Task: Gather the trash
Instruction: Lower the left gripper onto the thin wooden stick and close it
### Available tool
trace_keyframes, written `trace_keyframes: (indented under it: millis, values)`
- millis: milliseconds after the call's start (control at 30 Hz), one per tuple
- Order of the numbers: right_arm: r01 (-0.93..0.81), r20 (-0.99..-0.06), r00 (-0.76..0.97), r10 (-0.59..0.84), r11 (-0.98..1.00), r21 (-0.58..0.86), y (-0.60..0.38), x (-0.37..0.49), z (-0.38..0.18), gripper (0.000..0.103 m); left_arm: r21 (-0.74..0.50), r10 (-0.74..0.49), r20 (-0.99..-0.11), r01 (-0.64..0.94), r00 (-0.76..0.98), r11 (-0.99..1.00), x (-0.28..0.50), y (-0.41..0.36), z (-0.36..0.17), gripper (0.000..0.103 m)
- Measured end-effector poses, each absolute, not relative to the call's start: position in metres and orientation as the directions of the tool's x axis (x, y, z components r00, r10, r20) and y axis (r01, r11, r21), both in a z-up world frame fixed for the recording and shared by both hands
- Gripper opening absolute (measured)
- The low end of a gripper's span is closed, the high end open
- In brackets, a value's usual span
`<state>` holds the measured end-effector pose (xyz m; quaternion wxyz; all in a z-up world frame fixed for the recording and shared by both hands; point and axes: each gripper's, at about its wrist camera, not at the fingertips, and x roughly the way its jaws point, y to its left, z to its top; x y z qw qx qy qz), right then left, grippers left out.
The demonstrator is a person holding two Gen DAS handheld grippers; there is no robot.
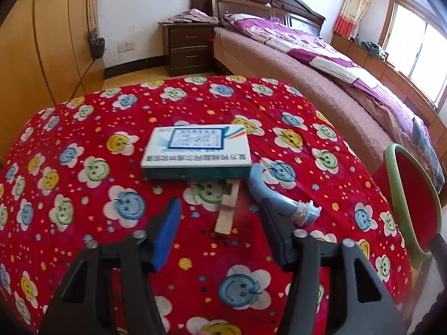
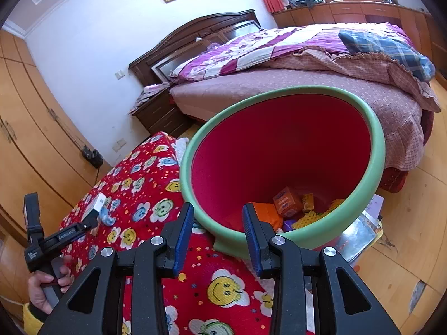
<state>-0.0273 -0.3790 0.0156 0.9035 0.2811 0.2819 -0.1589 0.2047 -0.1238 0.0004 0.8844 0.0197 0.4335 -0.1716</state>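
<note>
The left gripper (image 1: 220,220) hangs over the red smiley-face cloth (image 1: 83,128) with its jaws apart and nothing pressed between them; a small wooden piece (image 1: 227,212) lies on the cloth in the gap, and a pale blue plastic piece (image 1: 282,198) lies just beside the right-hand finger. Just beyond these sits a white and blue box (image 1: 195,150), flat on the cloth. The right gripper (image 2: 218,237) has its jaws narrowly parted around the near rim of a tilted green bin with a red inside (image 2: 279,153); whether the pads press the rim I cannot tell. Orange and yellow packets (image 2: 287,203) lie in its bottom. A bed (image 1: 321,83) stands behind.
</note>
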Motion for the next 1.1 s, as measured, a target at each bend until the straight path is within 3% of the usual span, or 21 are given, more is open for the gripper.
trace_keyframes:
  millis: [200,267,333,400,1100]
  values:
    - [0.451,-0.601,0.789,-0.124,0.781,0.432,-0.384,-0.026,0.013,0.037,-0.038,-0.243,-0.785,0.346,0.57,0.937,0.202,-0.139,-0.007,0.04]
    - [0.449,-0.601,0.79,-0.12,0.781,0.433,-0.383,-0.026,0.013,0.037,-0.043,-0.248,-0.784,0.348,0.569,0.937,0.202,-0.14,-0.007,0.031]
    - [0.444,-0.599,0.792,-0.117,0.783,0.435,-0.382,-0.027,0.014,0.037,-0.054,-0.255,-0.786,0.348,0.564,0.936,0.203,-0.139,-0.006,0.015]
    - [0.439,-0.594,0.796,-0.116,0.786,0.435,-0.381,-0.028,0.016,0.037,-0.069,-0.263,-0.787,0.344,0.558,0.936,0.203,-0.136,-0.006,0.011]
    - [0.352,-0.561,0.826,-0.064,0.834,0.424,-0.347,-0.029,0.036,0.037,-0.238,-0.394,-0.71,0.328,0.583,0.914,0.126,-0.075,0.037,0.01]
